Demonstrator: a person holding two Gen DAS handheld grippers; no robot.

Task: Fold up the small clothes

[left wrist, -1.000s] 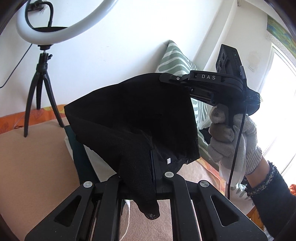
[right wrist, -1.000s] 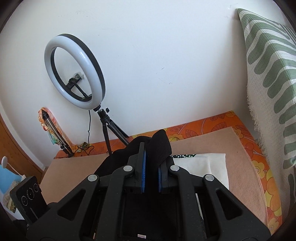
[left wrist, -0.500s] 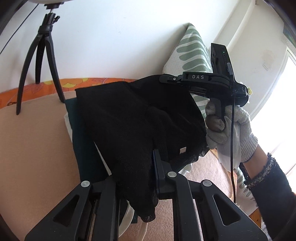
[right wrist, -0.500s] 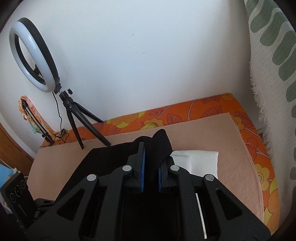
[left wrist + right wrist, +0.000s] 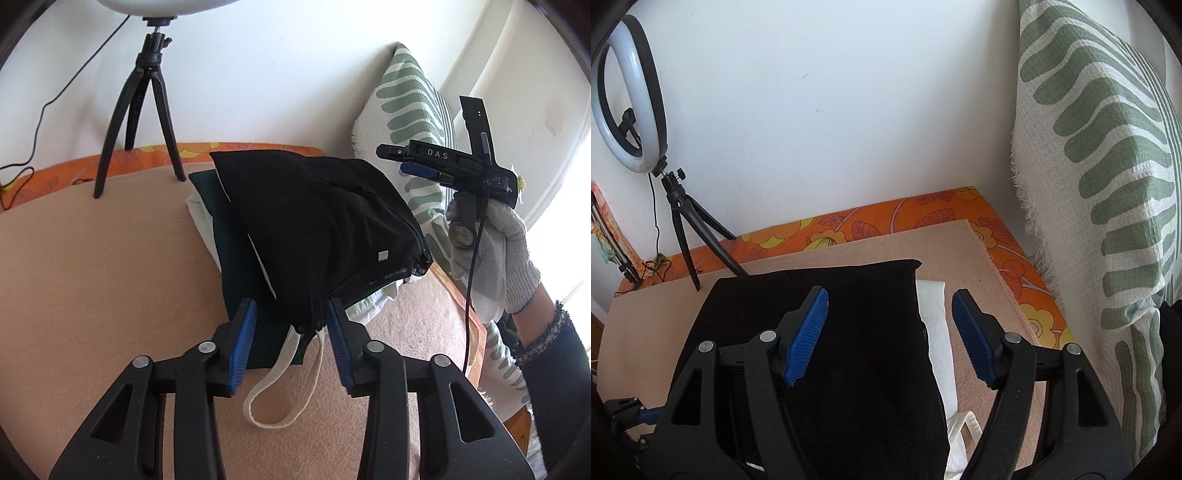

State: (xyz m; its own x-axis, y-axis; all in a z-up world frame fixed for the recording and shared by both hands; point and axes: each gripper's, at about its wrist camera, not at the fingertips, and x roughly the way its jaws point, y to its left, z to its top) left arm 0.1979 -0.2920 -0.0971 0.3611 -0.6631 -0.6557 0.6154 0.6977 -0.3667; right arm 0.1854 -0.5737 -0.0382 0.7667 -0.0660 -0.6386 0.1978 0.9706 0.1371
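The left gripper (image 5: 291, 325) is held spread wide at the near edge of one black garment (image 5: 317, 229). The right gripper (image 5: 890, 332) is likewise released above it. The garment is laid on one stack of folded clothes (image 5: 236, 258).

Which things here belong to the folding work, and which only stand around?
For the job:
black garment
folded dark green cloth
folded white cloth
left gripper
right gripper

Only nearby:
ring light
tripod
green-patterned pillow
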